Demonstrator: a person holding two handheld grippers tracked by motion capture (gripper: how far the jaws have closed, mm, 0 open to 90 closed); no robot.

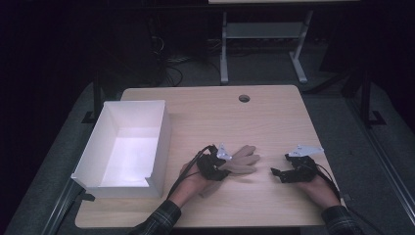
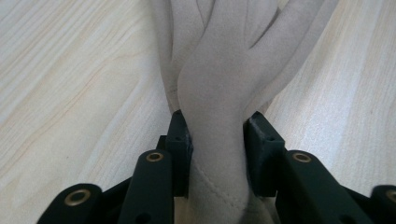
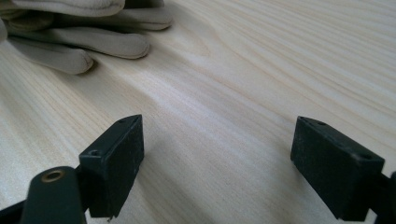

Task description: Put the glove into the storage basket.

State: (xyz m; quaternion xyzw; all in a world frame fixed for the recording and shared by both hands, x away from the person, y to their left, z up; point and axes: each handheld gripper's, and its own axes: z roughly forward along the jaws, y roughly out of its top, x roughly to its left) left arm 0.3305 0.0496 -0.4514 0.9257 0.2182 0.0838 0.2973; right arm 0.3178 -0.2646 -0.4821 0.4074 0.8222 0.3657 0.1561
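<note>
We see our left gripper (image 2: 217, 140) squeezing the tan glove (image 2: 219, 74) on the table (image 1: 274, 122). Our right gripper (image 3: 219, 158) rests nearby, its 2 jaws wide apart, holding nothing.

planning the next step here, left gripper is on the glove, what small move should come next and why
Probably lift the glove a little off the table. The left gripper has its pads squeezing the cuff, the fingers lie flat on the wood, and the open white box waits at left. The right gripper is open, idle.
</note>
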